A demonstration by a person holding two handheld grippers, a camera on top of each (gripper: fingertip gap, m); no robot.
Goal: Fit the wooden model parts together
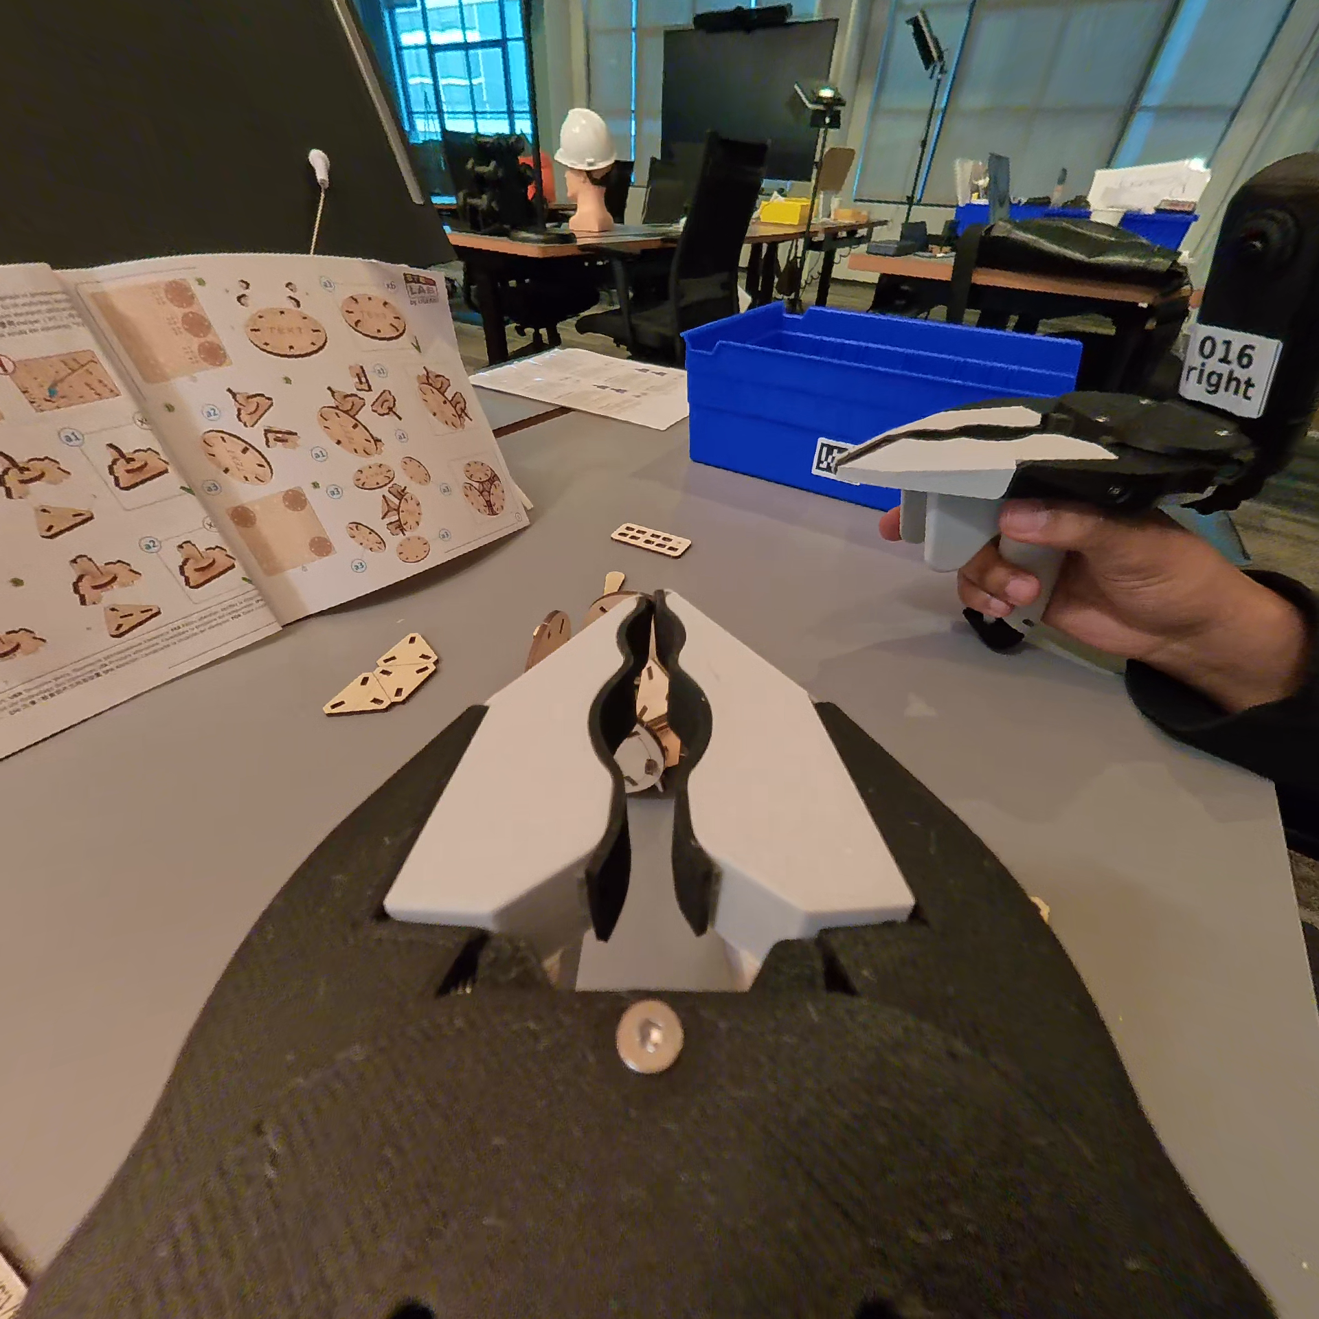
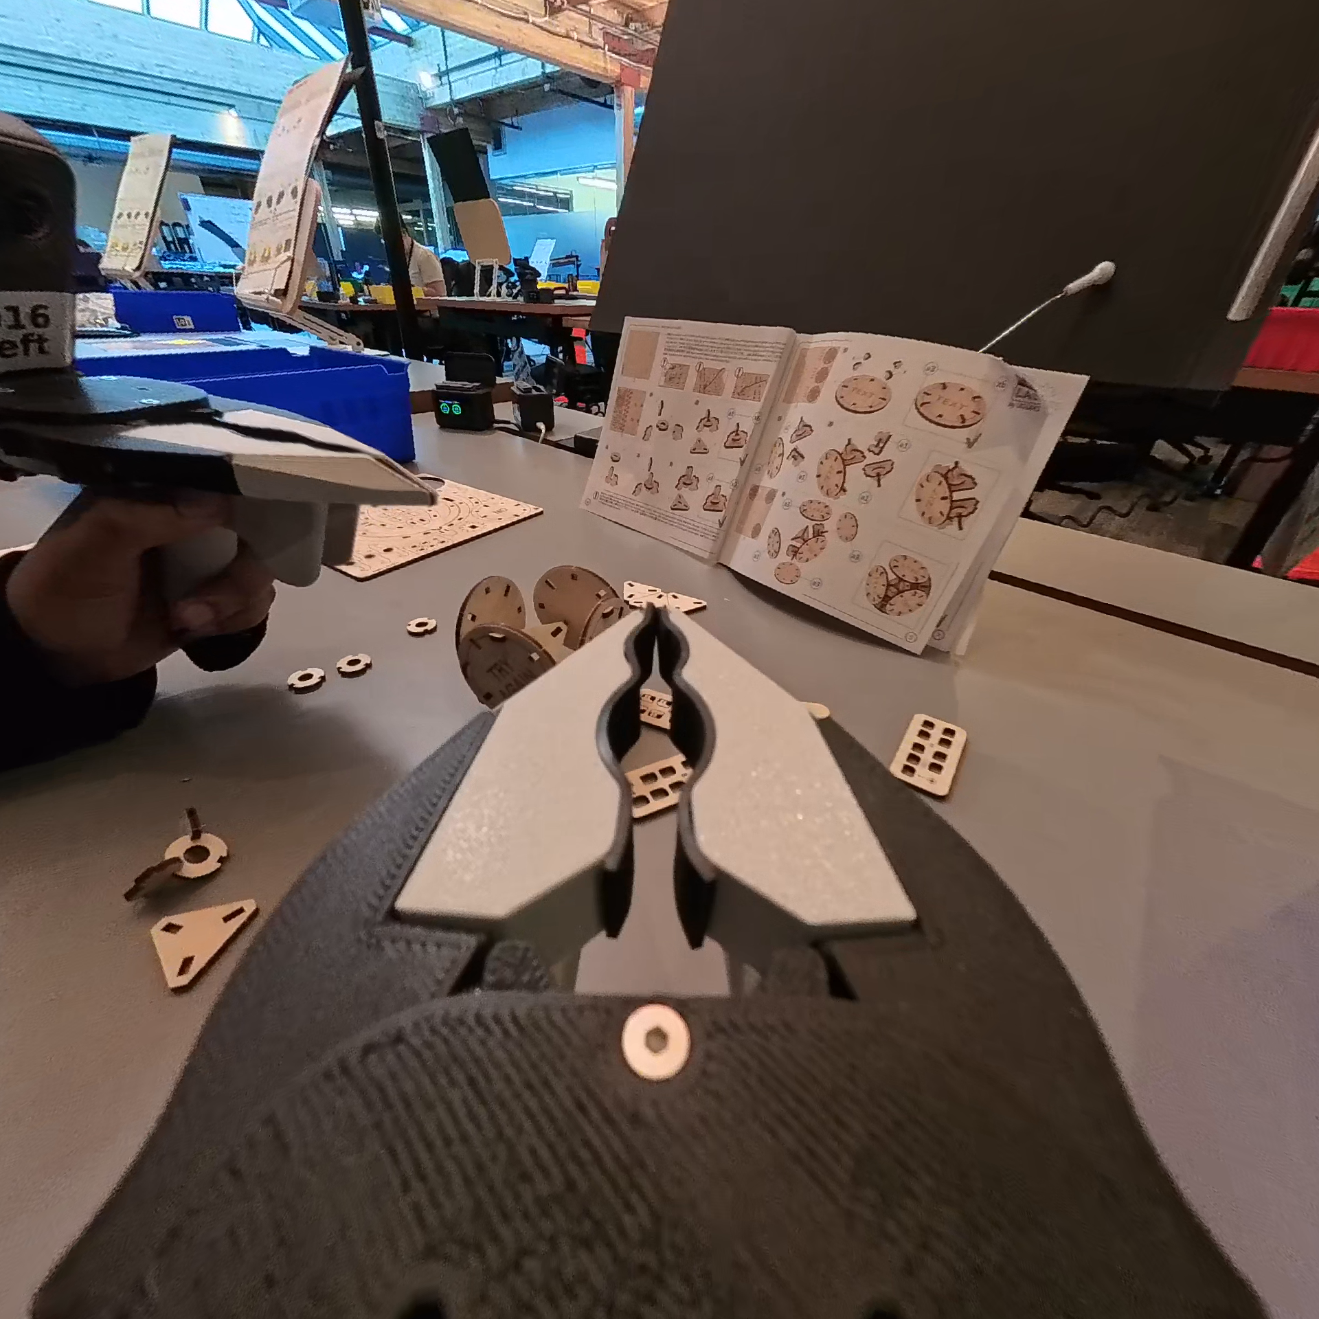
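My left gripper is shut, its pads meeting at the tips. A wooden assembly of slotted discs lies on the grey table just past and under the fingers, and shows through the opening behind the pads. In the right wrist view the left gripper hovers above the table, left of the disc assembly, with no piece at its tip. My right gripper is shut, with slotted wooden plates showing on the table beneath. In the left wrist view it is held above the table.
An open instruction booklet leans against a black board. A blue bin stands at the back. Wooden triangles, a slotted plate, small rings, another triangle and a cut-out wooden sheet lie around. The grippers' ends are close to 12 cm from one another.
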